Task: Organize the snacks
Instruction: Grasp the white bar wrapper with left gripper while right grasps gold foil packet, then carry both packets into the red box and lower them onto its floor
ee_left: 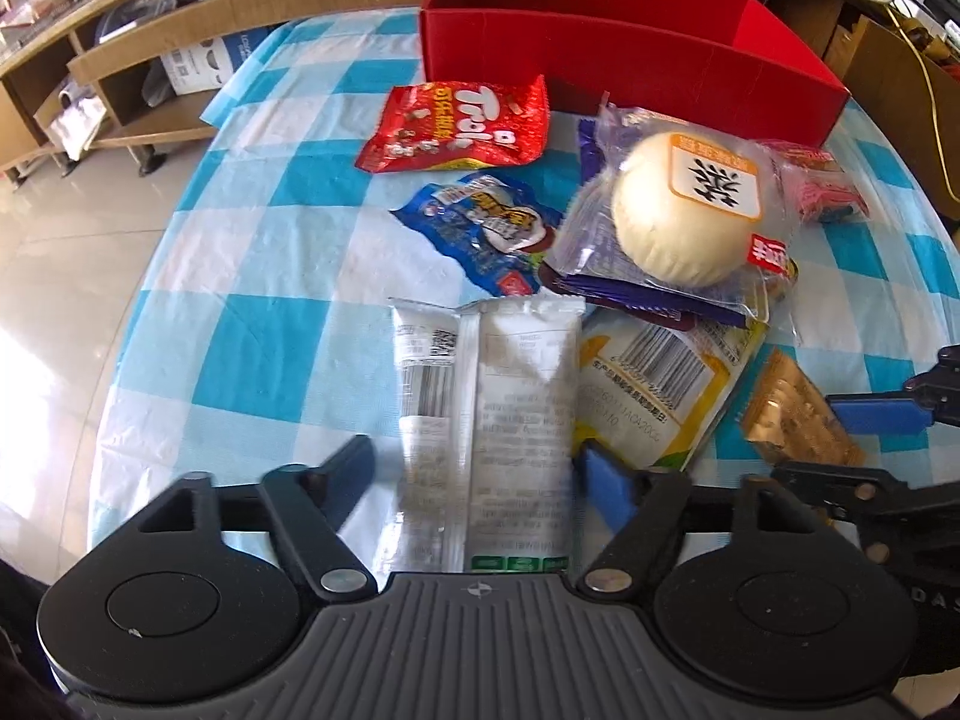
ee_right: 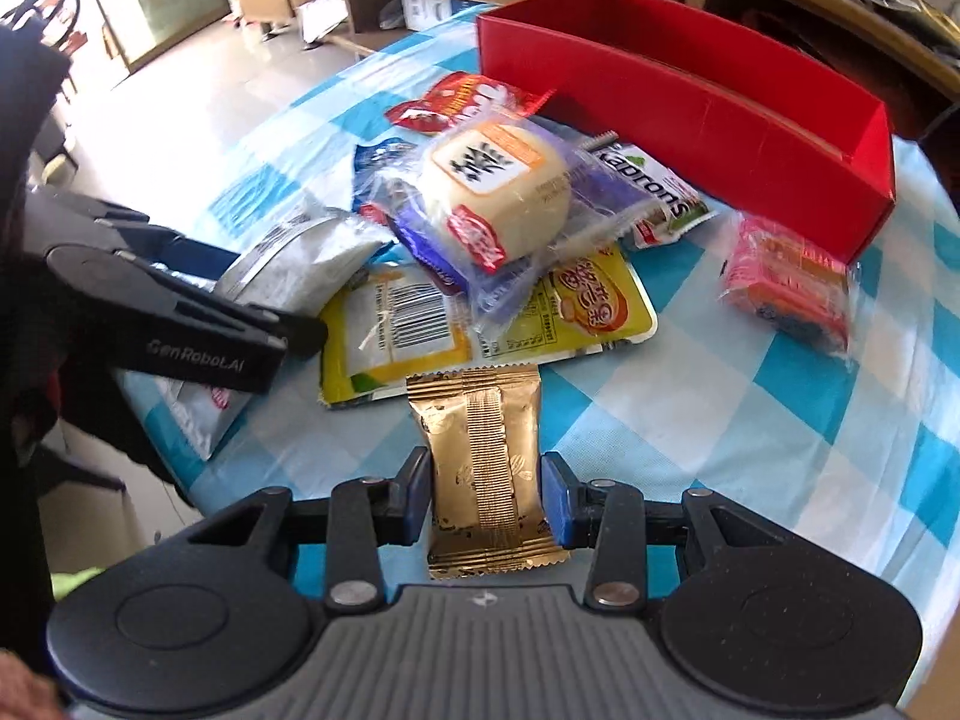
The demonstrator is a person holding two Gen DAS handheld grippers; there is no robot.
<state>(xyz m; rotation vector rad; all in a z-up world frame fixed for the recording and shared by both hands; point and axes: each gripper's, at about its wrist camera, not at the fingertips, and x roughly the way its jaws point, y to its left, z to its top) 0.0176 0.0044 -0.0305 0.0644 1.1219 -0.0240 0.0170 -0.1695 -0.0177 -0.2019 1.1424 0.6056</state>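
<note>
A red box [ee_left: 600,54] [ee_right: 690,102] stands open at the far side of the checked table. Snack packets lie in a heap before it. My left gripper [ee_left: 480,468] is open, its fingers on either side of a white packet [ee_left: 486,420] that lies between them with gaps on both sides. My right gripper [ee_right: 486,492] is shut on a gold packet [ee_right: 486,456]. A wrapped round bun [ee_left: 684,210] [ee_right: 498,192] tops the heap, over a purple packet and a yellow packet [ee_right: 420,324].
A red Trolli bag [ee_left: 462,126], a blue bag [ee_left: 480,228] and a pink packet [ee_right: 786,288] lie around the heap. The blue-white checked cloth [ee_right: 780,420] covers the table. Wooden shelves [ee_left: 120,60] stand beyond the table's left edge.
</note>
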